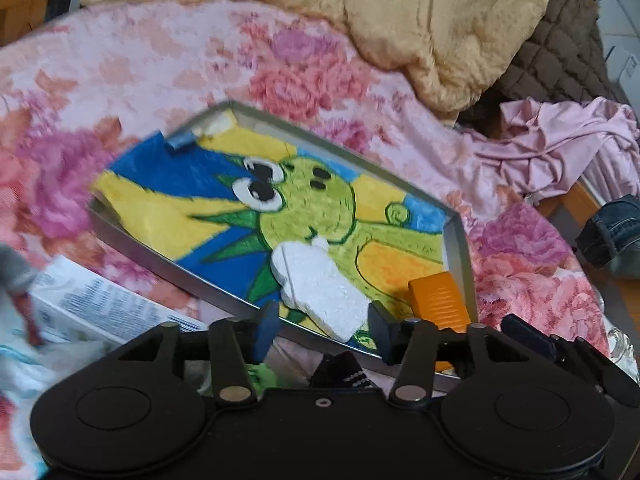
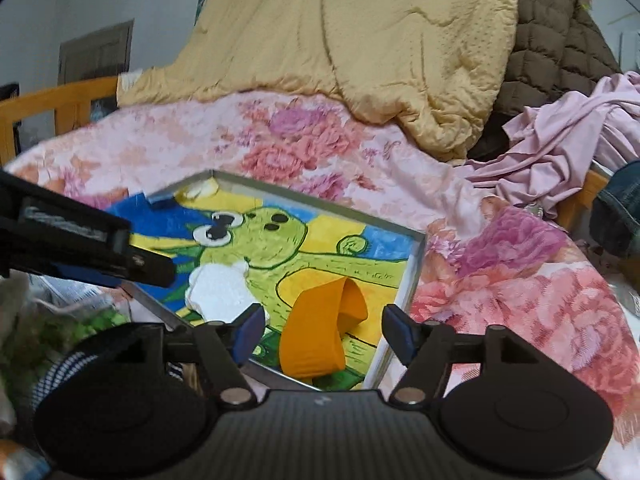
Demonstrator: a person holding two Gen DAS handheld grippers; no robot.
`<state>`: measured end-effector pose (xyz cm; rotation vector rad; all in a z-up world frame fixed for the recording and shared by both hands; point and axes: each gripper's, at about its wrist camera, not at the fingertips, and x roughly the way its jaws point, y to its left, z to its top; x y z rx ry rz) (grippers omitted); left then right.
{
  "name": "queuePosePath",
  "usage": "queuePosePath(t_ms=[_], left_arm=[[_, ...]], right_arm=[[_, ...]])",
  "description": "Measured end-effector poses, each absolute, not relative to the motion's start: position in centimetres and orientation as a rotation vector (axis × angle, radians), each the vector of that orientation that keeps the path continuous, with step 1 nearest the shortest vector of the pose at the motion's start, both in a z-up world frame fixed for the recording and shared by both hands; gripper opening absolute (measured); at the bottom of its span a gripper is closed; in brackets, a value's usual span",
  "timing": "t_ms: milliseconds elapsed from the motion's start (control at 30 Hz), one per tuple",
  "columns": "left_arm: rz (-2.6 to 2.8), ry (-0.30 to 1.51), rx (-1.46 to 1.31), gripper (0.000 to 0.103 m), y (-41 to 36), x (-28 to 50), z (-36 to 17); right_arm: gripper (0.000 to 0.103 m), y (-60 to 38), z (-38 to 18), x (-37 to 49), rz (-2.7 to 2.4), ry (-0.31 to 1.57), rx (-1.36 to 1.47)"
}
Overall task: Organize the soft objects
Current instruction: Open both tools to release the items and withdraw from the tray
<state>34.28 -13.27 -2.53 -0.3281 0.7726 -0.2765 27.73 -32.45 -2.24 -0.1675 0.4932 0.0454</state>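
Observation:
A metal tray point(image 1: 120, 236) lined with a dinosaur-print towel point(image 1: 320, 208) lies on the floral bed. A white foam piece point(image 1: 316, 284) and an orange soft piece point(image 1: 438, 296) lie in it. My left gripper point(image 1: 324, 332) is open, its fingers either side of the near end of the foam piece. In the right wrist view the tray point(image 2: 412, 276) holds the foam piece point(image 2: 218, 288) and the orange piece point(image 2: 316, 332). My right gripper point(image 2: 324, 332) is open just above the orange piece. The left gripper's body point(image 2: 80, 244) shows at the left.
A yellow quilt point(image 1: 420, 12), a brown quilted jacket point(image 1: 560, 48), pink clothes point(image 1: 560, 148) and jeans point(image 1: 616, 232) lie at the back and right. A printed box point(image 1: 104, 304) lies left of the tray. A dark sock point(image 1: 344, 372) lies under the left gripper.

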Motion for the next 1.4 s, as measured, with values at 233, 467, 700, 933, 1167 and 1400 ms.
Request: queuePosePath(t_ms=[233,467,700,933,1167,1400], left_arm=[[-0.269,0.661,-0.294,0.074,-11.3,30.3,0.4],[-0.272,0.520,-0.251,0.092,-10.0,24.5,3.1],[-0.279,0.409,-0.230,0.102,-8.8,18.4,4.6],[-0.268,0.372,-0.249,0.102,-7.0,13.0,5.0],[-0.236,0.364,-0.211,0.102,-5.3,8.2,4.3],[-0.209,0.374,-0.218,0.102,-3.8,5.4,3.3]], right_arm=[[0.094,-33.2,0.5,23.8,0.078,0.377,-0.062],[0.102,-32.8,2.7,18.6,0.074,0.282,0.016],[0.103,-31.4,3.6,13.0,0.077,0.239,0.058],[0.103,-31.1,3.8,8.6,0.045,0.228,0.077],[0.103,-30.6,3.4,5.2,0.044,0.241,0.090],[0.103,-28.8,2.9,2.7,0.051,0.267,0.048]])
